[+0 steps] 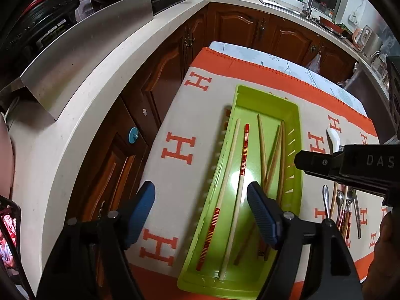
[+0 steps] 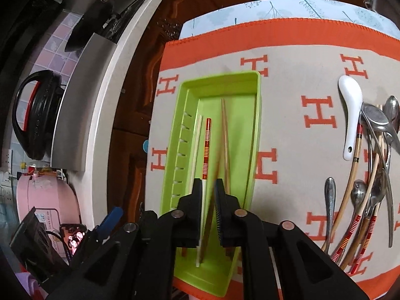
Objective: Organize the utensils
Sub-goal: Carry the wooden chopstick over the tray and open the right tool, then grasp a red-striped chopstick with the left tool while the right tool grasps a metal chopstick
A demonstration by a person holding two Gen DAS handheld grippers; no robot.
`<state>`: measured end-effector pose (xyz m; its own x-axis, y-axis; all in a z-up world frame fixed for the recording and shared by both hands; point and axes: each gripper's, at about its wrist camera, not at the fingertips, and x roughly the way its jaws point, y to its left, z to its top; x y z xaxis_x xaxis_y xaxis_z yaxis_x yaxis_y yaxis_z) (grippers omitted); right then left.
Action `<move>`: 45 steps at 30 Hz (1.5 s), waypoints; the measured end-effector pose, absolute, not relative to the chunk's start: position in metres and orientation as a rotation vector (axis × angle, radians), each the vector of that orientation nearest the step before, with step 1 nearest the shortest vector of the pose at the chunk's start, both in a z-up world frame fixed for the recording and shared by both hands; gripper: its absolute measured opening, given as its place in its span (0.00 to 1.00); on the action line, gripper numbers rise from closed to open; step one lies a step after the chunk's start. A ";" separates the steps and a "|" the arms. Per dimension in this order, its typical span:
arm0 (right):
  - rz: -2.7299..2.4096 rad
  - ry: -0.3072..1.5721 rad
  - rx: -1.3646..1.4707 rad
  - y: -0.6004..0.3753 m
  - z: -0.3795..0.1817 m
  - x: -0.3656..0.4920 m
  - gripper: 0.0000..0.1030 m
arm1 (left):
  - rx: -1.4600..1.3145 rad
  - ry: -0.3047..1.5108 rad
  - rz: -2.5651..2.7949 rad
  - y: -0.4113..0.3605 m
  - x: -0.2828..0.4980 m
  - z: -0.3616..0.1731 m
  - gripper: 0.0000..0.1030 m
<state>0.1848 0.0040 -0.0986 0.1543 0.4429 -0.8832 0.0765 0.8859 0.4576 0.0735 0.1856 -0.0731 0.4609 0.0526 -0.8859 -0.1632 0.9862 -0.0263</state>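
I'm sorting chopsticks into the tray (image 2: pixel 257 125) — right gripper (image 2: pixel 208 192) fingers slightly parted, a blurred chopstick (image 2: pixel 212 200) between them, grip unclear; left gripper (image 1: pixel 200 200) wide open, empty. Next, the pile (image 2: pixel 370 175).

A tray (image 2: pixel 257 115) lay lengthwise on a cloth (image 2: pixel 295 135) that covered a table (image 2: pixel 275 7). Several chopsticks (image 1: pixel 243 155) lay inside the tray along its length. To the right of the tray, well apart, a ceramic spoon (image 2: pixel 351 115) lay at the far end of a heap of metal spoons (image 2: pixel 375 125) and more chopsticks. A counter (image 1: pixel 82 95) ran along the left.
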 end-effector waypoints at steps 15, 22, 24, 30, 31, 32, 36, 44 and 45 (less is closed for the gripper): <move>0.281 1.350 0.359 -0.017 -0.081 0.155 0.19 | -0.076 1.075 0.120 0.168 0.070 -0.063 0.72; 0.287 1.327 0.320 -0.040 -0.074 0.128 0.19 | -0.026 1.073 0.078 0.142 0.063 -0.054 0.72; 0.291 1.318 0.306 -0.049 -0.070 0.118 0.19 | -0.016 1.074 0.059 0.132 0.061 -0.052 0.72; 0.280 1.284 0.249 -0.076 -0.058 0.088 0.19 | 0.018 1.079 0.006 0.101 0.055 -0.046 0.72; 0.277 1.274 0.236 -0.083 -0.055 0.083 0.19 | 0.023 1.079 -0.003 0.095 0.054 -0.046 0.72; 0.272 1.268 0.228 -0.088 -0.053 0.078 0.19 | 0.025 1.080 -0.012 0.091 0.053 -0.045 0.72; 0.235 1.238 0.217 -0.121 -0.044 0.061 0.19 | 0.009 1.089 -0.066 0.069 0.052 -0.043 0.72; 0.132 1.199 0.223 -0.197 -0.042 0.045 0.19 | 0.001 1.149 -0.173 0.022 0.056 -0.055 0.72; 0.120 1.199 0.231 -0.206 -0.044 0.044 0.19 | 0.004 1.157 -0.182 0.017 0.057 -0.058 0.72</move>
